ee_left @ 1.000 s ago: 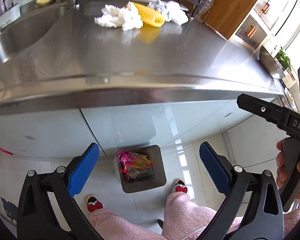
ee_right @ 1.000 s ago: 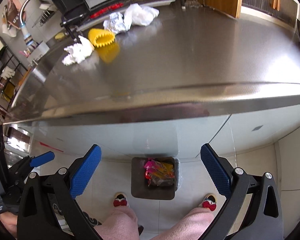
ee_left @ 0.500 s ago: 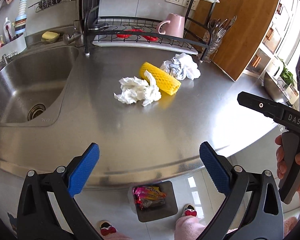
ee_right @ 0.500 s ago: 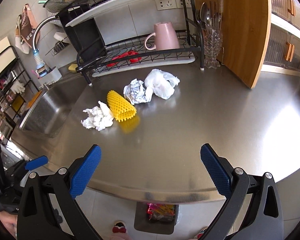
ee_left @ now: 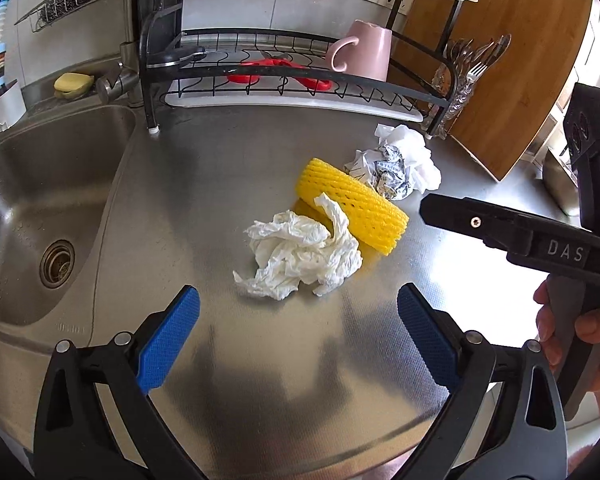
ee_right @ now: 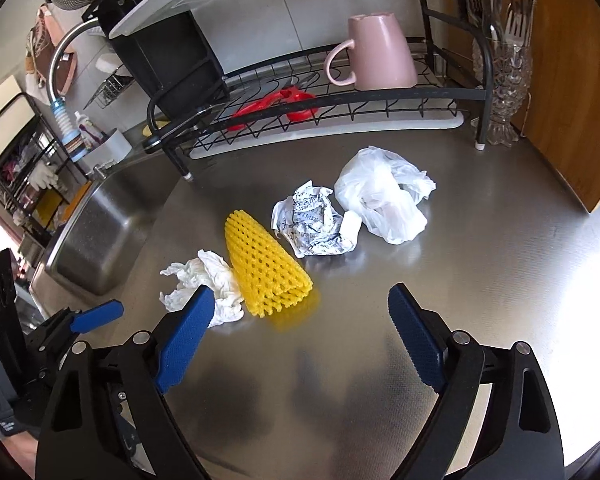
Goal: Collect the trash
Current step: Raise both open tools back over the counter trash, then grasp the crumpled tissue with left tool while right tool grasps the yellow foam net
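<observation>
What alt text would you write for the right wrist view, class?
Open right gripper hovers empty above a steel counter holding four pieces of trash: white tissue, yellow foam net, crumpled printed paper, white plastic bag. Behind stands a dish rack with a pink mug.

Bright daylight from right, glare on steel counter [ee_right: 500, 280], fisheye-warped edges.

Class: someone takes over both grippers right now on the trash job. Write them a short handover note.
Left gripper: open, empty, above the counter near the tissue.
Right gripper: open, empty; its jaws have just been closing a little, nothing between them.
Trash on the counter: tissue, yellow foam net, crumpled paper, plastic bag.
Done: none of these four picked up.
Left: grab each piece and bin it; the bin is out of view now.
</observation>
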Motion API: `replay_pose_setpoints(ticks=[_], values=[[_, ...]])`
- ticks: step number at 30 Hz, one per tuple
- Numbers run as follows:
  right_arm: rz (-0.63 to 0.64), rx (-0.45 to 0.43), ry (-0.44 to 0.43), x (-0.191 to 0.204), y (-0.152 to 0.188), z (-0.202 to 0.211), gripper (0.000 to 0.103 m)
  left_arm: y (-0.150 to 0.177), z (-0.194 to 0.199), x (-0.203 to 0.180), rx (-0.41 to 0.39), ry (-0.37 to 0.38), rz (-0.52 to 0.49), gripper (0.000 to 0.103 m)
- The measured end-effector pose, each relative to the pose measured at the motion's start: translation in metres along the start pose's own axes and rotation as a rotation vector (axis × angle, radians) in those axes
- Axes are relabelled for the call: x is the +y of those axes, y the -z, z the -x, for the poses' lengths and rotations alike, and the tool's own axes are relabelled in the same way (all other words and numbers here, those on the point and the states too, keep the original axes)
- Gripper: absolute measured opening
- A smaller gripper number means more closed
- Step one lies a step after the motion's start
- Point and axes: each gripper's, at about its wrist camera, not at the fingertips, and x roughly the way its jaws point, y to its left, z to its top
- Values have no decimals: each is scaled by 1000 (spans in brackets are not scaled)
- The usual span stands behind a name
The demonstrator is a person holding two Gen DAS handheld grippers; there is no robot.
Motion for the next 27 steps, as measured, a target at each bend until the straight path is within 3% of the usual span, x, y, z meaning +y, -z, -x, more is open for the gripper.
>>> replay_pose_setpoints(ticks=[7, 12, 17, 19, 23, 27], values=[[18, 37, -32, 8, -14, -35, 80, -14, -25, 5, 25, 17, -12, 84], [23, 96, -58, 8, -15, -57, 54, -16, -35, 6, 56, 46, -16, 65], [48, 122, -55, 10, -11, -62, 24, -11, -39, 2, 78, 66, -34, 35], [52, 117, -50, 9, -10, -58, 17, -10, -39, -1, 82, 73, -39, 27], [60, 97, -45, 5, -8, -45, 14, -5, -32, -8, 68, 71, -53, 16], [49, 77, -41, 1, -3, -29, 14, 2, -18, -17, 52, 72, -70, 14]])
